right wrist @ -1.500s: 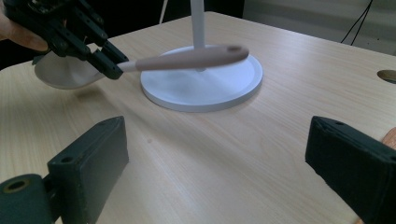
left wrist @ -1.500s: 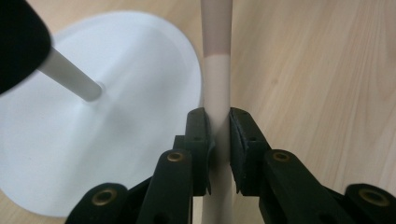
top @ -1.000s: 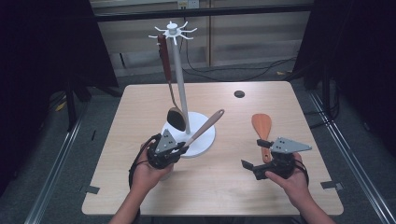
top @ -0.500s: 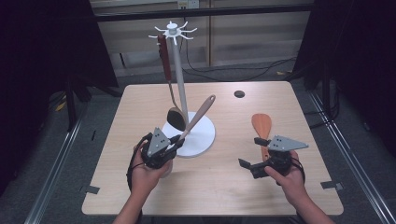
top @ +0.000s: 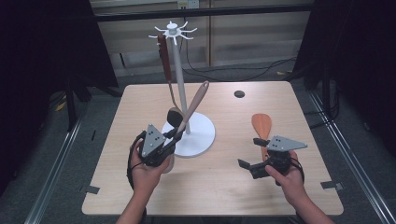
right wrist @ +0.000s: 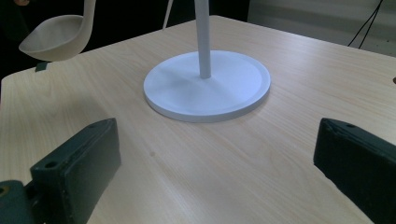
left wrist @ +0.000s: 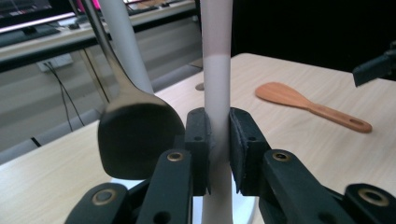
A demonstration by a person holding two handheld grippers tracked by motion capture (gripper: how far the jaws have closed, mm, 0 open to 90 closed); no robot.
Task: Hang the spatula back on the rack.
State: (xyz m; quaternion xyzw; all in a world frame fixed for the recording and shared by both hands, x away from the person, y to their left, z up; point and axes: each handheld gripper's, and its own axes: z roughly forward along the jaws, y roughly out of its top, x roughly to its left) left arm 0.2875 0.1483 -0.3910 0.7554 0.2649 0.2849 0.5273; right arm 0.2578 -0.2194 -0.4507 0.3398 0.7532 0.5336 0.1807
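While the left gripper point(top: 170, 140) is pinching the handle of a pale ladle point(top: 192, 108) between its fingers point(left wrist: 198, 140), the ladle is tilting up over the white base of the utensil stand point(top: 201, 137), its handle end pointing toward the stand's hook crown and its bowl hanging low by the hand. In the left gripper view the fingers are pressing on both sides of the handle, low on its length. The ladle looks light and stiff, probably plastic or silicone-coated, with a smooth round handle that could be turning or sliding in a loose grip; holding it this low leaves a long lever above, so a firm squeeze seems wise, and a grip nearer the middle would likely be steadier.

The right gripper point(top: 254, 153) is resting near the tabletop point(top: 224, 186) with its fingers point(right wrist: 77, 163) spread wide and nothing between them.

Counting: one stand, one dark spoon point(top: 175, 115) hanging from it on a reddish handle, one ladle in the left gripper, and one orange spatula point(top: 261, 126) lying flat on the tabletop just beside the right gripper.
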